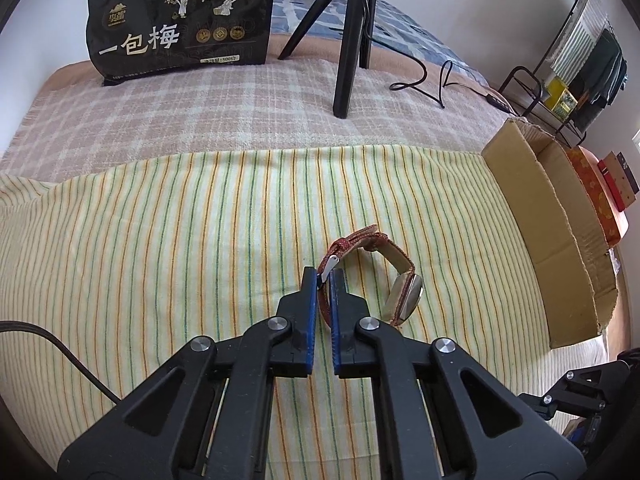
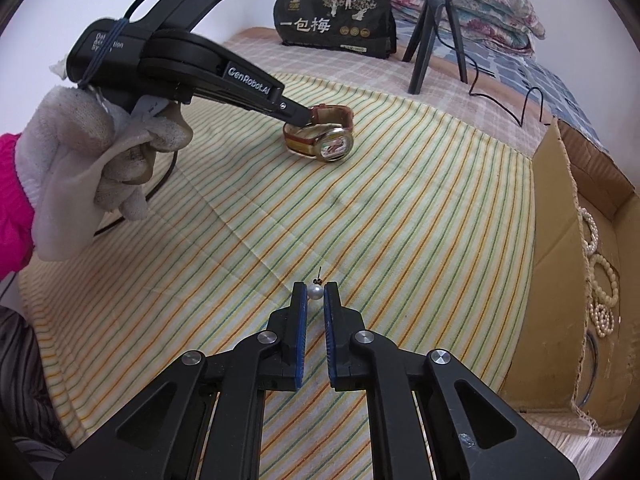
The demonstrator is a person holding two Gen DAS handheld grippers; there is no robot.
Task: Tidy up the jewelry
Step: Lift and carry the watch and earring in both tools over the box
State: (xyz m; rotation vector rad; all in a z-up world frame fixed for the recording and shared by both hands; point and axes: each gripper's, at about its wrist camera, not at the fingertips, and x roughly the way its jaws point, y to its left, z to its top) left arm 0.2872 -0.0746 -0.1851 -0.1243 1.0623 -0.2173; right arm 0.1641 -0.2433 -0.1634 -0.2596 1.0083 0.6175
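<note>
A wristwatch [image 1: 404, 294] with a red strap and a gold case lies on the striped cloth [image 1: 160, 240]. My left gripper [image 1: 325, 280] is shut on the watch's strap near the buckle. In the right wrist view the same watch [image 2: 324, 136] sits mid-cloth with the left gripper [image 2: 306, 114] clamped on its strap, held by a gloved hand [image 2: 100, 152]. My right gripper [image 2: 314, 291] is shut on a pearl stud earring [image 2: 315, 291], its pin pointing away from me. A cardboard box [image 2: 560, 240] at the right holds several pearl bracelets [image 2: 600, 276].
A black snack bag [image 1: 180, 20] and a black tripod [image 1: 352, 40] with a trailing cable [image 1: 436, 80] stand on the checked blanket behind the cloth. The cardboard box [image 1: 552, 240] borders the cloth's right edge. Pillows [image 2: 480, 4] lie at the back.
</note>
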